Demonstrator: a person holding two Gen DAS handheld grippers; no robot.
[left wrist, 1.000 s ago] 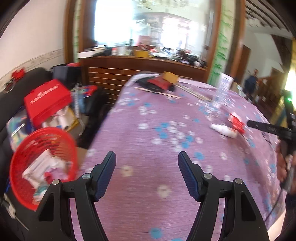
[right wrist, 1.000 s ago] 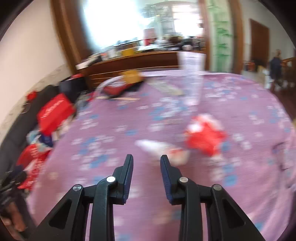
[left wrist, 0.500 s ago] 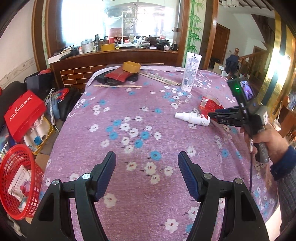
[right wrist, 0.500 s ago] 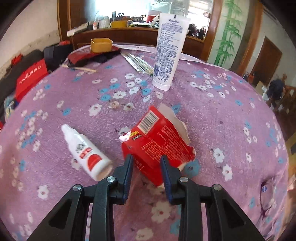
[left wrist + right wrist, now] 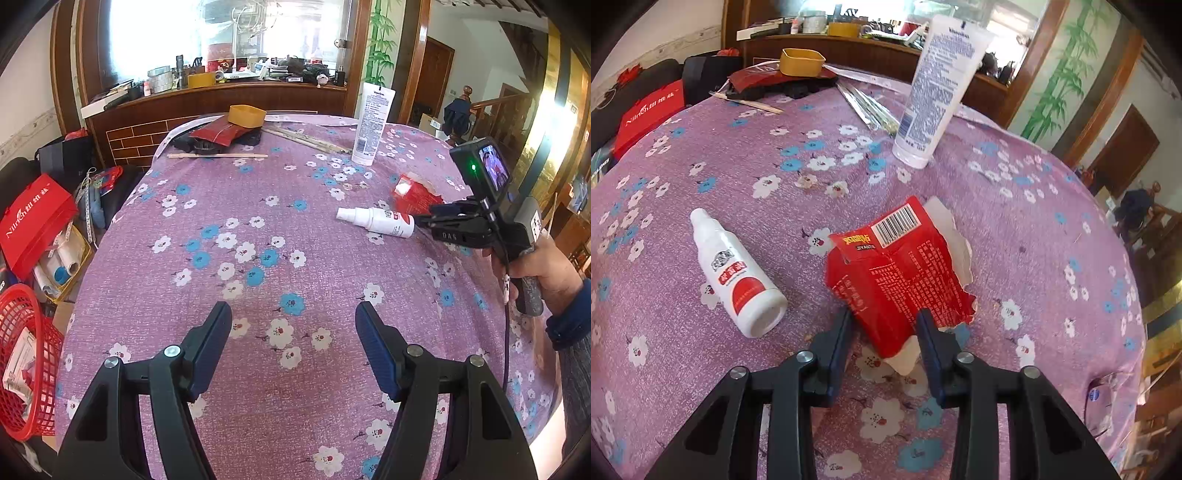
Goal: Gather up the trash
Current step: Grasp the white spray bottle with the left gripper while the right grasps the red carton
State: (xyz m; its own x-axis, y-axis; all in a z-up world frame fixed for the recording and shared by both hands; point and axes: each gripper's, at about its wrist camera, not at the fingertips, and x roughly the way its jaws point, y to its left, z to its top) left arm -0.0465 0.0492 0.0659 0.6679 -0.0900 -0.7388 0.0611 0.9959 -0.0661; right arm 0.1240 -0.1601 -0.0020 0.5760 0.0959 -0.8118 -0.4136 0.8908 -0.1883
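A table under a purple flowered cloth (image 5: 258, 229) fills both views; off its edge at 9 o'clock in the left wrist view sits a red mesh basket (image 5: 22, 354) with paper scraps inside, and above it a red bag (image 5: 33, 221); at 12 o'clock on the cloth a white lotion tube (image 5: 934, 88) stands upright, with a yellow tub (image 5: 801, 61) on dark items at 11 o'clock; the torn red wrapper (image 5: 905, 273) lies at the middle of the right wrist view, barcode up, its near end reaching in between the jaws of the right gripper (image 5: 884, 325), which stand partly open on either side of it; whether the pads press it I cannot tell; a white spray bottle (image 5: 735, 273) lies on its side at 9 o'clock of the wrapper, close but apart; the left gripper (image 5: 293, 325) hangs about half open over bare cloth, holding nothing
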